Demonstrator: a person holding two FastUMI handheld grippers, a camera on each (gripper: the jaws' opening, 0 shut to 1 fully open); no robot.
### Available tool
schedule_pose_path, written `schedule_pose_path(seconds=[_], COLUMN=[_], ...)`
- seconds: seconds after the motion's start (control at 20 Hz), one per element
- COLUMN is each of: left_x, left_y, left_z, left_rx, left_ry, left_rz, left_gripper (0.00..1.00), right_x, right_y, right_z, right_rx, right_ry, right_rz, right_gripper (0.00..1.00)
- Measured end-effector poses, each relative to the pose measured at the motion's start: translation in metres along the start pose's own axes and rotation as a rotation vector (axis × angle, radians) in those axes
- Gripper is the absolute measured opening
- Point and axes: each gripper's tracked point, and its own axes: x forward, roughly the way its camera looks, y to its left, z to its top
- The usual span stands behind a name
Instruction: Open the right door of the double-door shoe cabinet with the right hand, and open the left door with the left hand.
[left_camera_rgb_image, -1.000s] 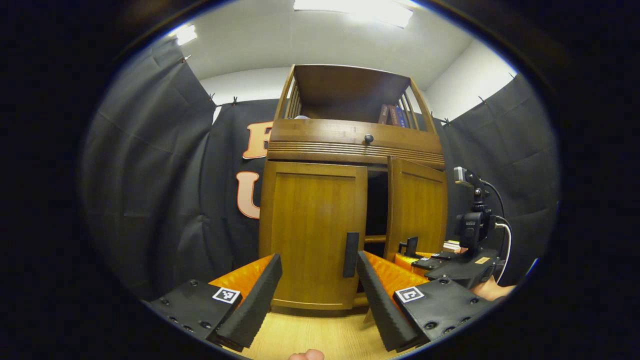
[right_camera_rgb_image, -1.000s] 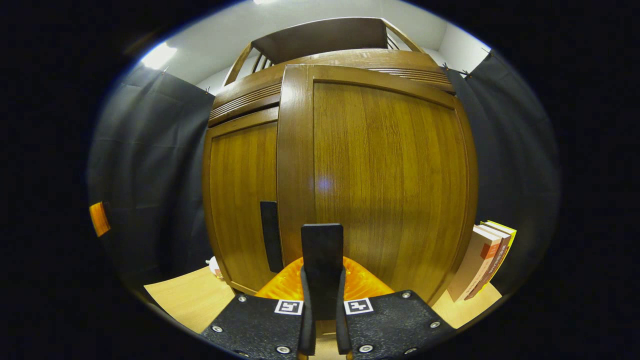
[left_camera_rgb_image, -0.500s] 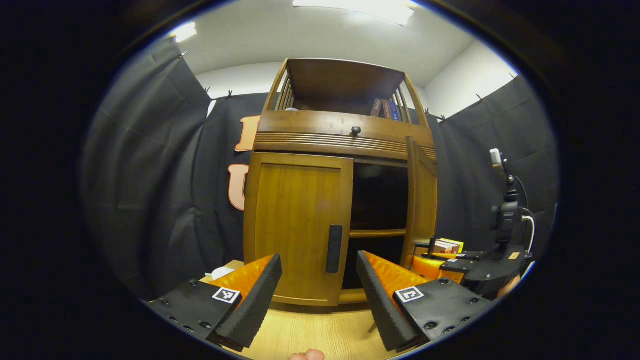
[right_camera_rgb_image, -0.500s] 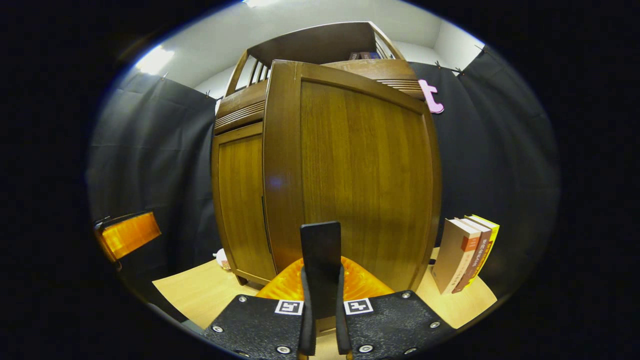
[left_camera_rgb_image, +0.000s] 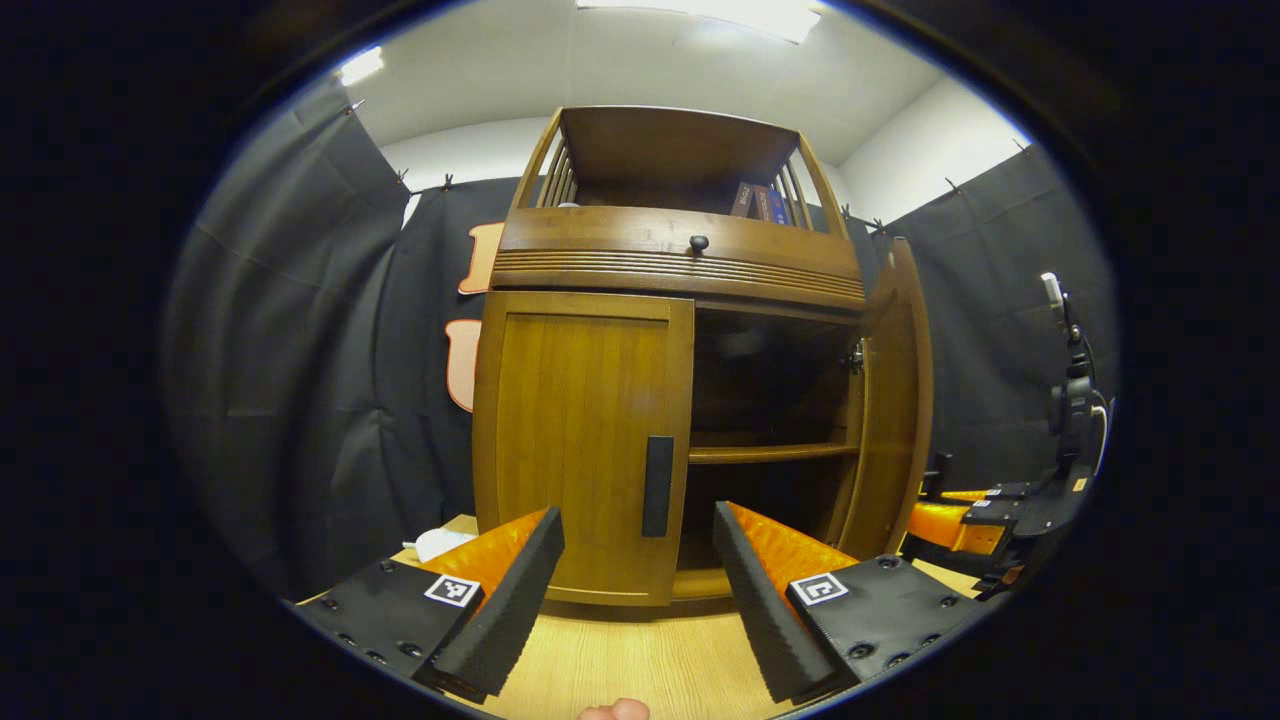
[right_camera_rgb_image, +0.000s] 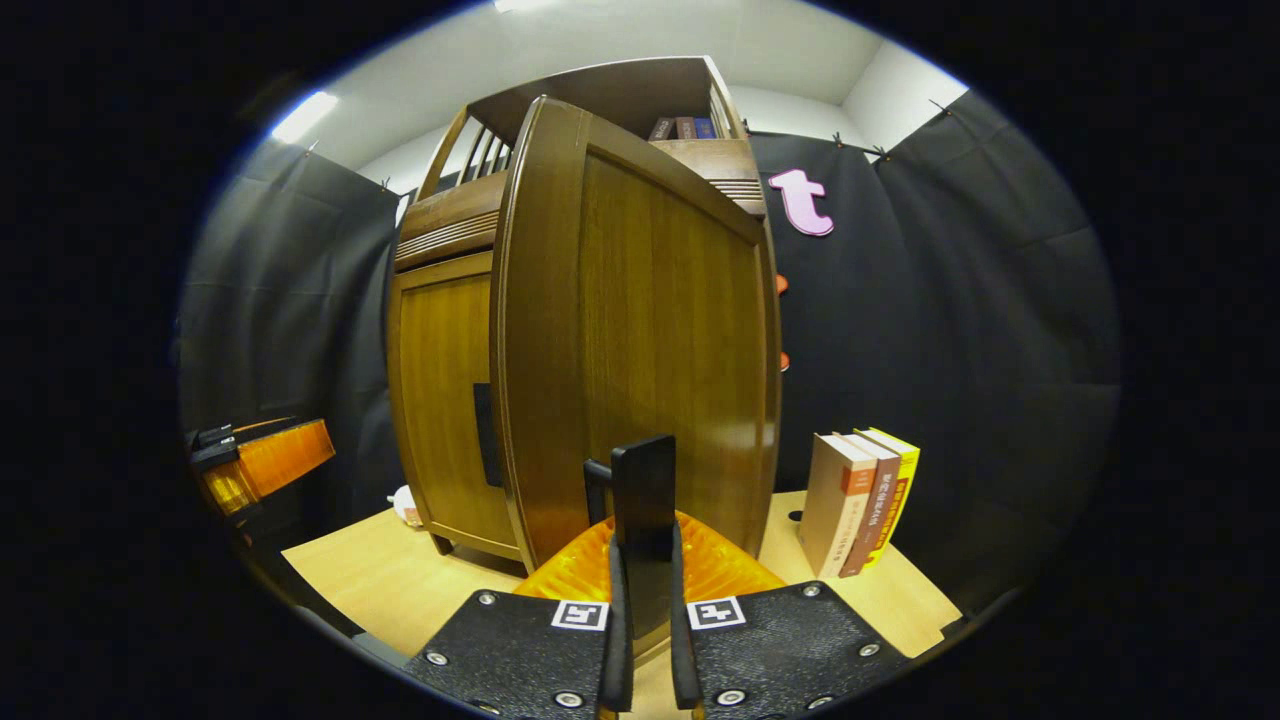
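The wooden shoe cabinet (left_camera_rgb_image: 680, 265) stands on the table. Its left door (left_camera_rgb_image: 580, 440) is closed, with a black handle (left_camera_rgb_image: 657, 486) at its inner edge. My left gripper (left_camera_rgb_image: 636, 522) is open and short of that door, the handle lying between its fingers' line of sight. The right door (right_camera_rgb_image: 660, 340) is swung wide open, seen edge-on as the right door (left_camera_rgb_image: 895, 400). My right gripper (right_camera_rgb_image: 645, 545) is shut on the right door's black handle (right_camera_rgb_image: 645, 490). In the left gripper view the right gripper (left_camera_rgb_image: 950, 515) sits low beside the open door.
Inside the open half there is a shelf (left_camera_rgb_image: 770, 453) and dark space. Several books (right_camera_rgb_image: 860, 500) stand on the wooden table (right_camera_rgb_image: 380, 580) right of the cabinet. A small white object (left_camera_rgb_image: 440, 543) lies by the cabinet's left foot. A drawer knob (left_camera_rgb_image: 698, 243) sits above the doors.
The right door has swung from slightly ajar to wide open, pulled by my right gripper on its handle. My left gripper has stayed open and drifted slightly toward the left door.
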Motion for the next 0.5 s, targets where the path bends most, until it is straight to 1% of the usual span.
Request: schedule_pose_path(seconds=[0.15,0.25,0.3,0.35,0.4,0.45,0.5], left_x=[0.004,0.006,0.007,0.008,0.010,0.011,0.012], left_y=[-0.003,-0.006,-0.006,-0.008,-0.010,-0.011,-0.013], left_z=[-0.004,-0.007,-0.008,-0.010,-0.009,-0.010,-0.011], left_rx=[-0.008,-0.004,-0.003,-0.005,-0.007,-0.008,-0.006], left_ry=[0.002,0.011,0.013,0.014,0.014,0.013,0.013], left_rz=[-0.006,-0.015,-0.014,-0.018,-0.022,-0.025,-0.030], left_gripper=[0.93,0.93,0.93,0.93,0.93,0.93,0.93], right_x=[-0.008,-0.012,-0.016,-0.014,-0.016,-0.016,-0.017], right_y=[-0.024,-0.044,-0.053,-0.063,-0.073,-0.081,-0.085], right_z=[0.000,-0.005,0.002,-0.001,0.000,-0.003,0.000], right_rx=[-0.001,-0.010,-0.011,-0.013,-0.012,-0.001,0.018], right_ry=[0.003,0.023,0.006,0.014,0.002,0.002,-0.004], right_rz=[-0.069,-0.125,-0.160,-0.185,-0.206,-0.212,-0.201], right_gripper=[0.14,0.14,0.13,0.12,0.03,0.02,0.00])
